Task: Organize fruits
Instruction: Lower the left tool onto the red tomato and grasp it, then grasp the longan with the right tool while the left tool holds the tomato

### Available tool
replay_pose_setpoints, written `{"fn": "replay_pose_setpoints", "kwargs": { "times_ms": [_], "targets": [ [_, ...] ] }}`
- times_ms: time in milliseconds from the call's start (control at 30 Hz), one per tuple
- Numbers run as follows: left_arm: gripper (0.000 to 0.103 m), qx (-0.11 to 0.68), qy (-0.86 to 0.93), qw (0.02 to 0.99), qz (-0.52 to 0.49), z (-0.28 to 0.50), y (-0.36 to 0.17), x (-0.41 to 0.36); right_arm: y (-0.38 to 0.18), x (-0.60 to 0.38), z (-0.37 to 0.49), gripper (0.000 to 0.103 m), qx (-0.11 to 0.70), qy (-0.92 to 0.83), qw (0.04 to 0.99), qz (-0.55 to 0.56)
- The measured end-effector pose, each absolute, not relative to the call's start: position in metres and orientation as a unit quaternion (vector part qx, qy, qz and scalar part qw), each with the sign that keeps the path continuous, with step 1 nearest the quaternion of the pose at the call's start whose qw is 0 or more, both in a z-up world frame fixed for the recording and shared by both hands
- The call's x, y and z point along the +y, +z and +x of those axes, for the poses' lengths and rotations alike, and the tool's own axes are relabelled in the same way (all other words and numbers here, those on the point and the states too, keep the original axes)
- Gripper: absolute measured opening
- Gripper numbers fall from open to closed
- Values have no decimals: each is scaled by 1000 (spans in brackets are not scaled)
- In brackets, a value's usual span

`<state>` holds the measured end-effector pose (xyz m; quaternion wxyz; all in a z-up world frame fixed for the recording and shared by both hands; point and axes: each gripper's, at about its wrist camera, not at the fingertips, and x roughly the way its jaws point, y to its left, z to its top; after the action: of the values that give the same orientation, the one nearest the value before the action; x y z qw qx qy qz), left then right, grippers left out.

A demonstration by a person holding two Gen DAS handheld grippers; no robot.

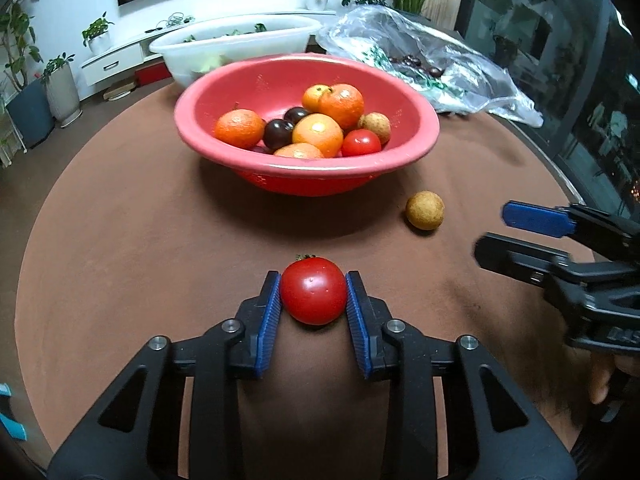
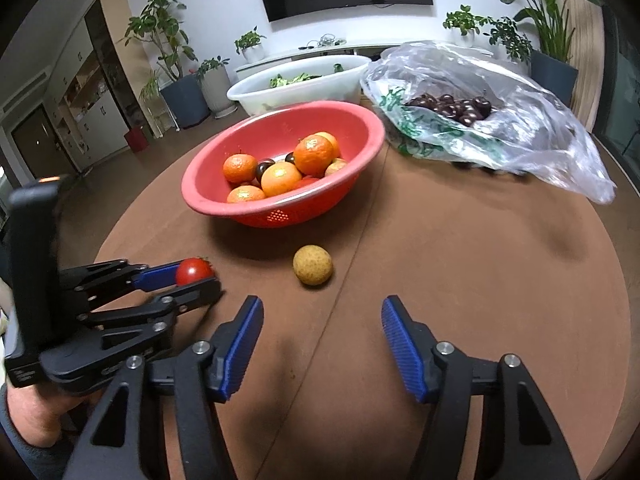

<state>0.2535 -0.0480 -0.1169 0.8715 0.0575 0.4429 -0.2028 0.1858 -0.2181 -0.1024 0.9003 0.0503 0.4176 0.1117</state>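
My left gripper (image 1: 313,292) is shut on a red tomato (image 1: 313,291), low over the brown table in front of the red bowl (image 1: 408,148). The bowl holds several oranges, dark plums, a tomato and a tan round fruit. A tan round fruit (image 1: 425,210) lies loose on the table right of the bowl; it also shows in the right wrist view (image 2: 313,265). My right gripper (image 2: 322,312) is open and empty, just short of that fruit. The left gripper with the tomato (image 2: 194,272) shows at its left, and the bowl (image 2: 360,152) beyond.
A white basin (image 2: 320,84) with greens stands behind the red bowl. A clear plastic bag (image 2: 500,132) holding several dark plums lies at the back right. The round brown table (image 2: 480,280) ends in a curved edge on the right.
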Motion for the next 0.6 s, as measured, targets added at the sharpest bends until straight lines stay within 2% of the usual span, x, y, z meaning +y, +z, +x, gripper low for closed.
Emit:
{"fn": "replay_pose_setpoints", "kwargs": {
  "times_ms": [167,367,600],
  "targets": [
    [30,438,-195,877,42,251,-113,-34,-109,-201,207,61,428,117,896,21],
    [30,434,-192,880,29,252,-113,-23,-123,-190,227,50,447,113,888,-4],
    [30,436,-193,879,23,252,-116,-22,-125,-184,234,42,441,104,891,-30]
  ]
}}
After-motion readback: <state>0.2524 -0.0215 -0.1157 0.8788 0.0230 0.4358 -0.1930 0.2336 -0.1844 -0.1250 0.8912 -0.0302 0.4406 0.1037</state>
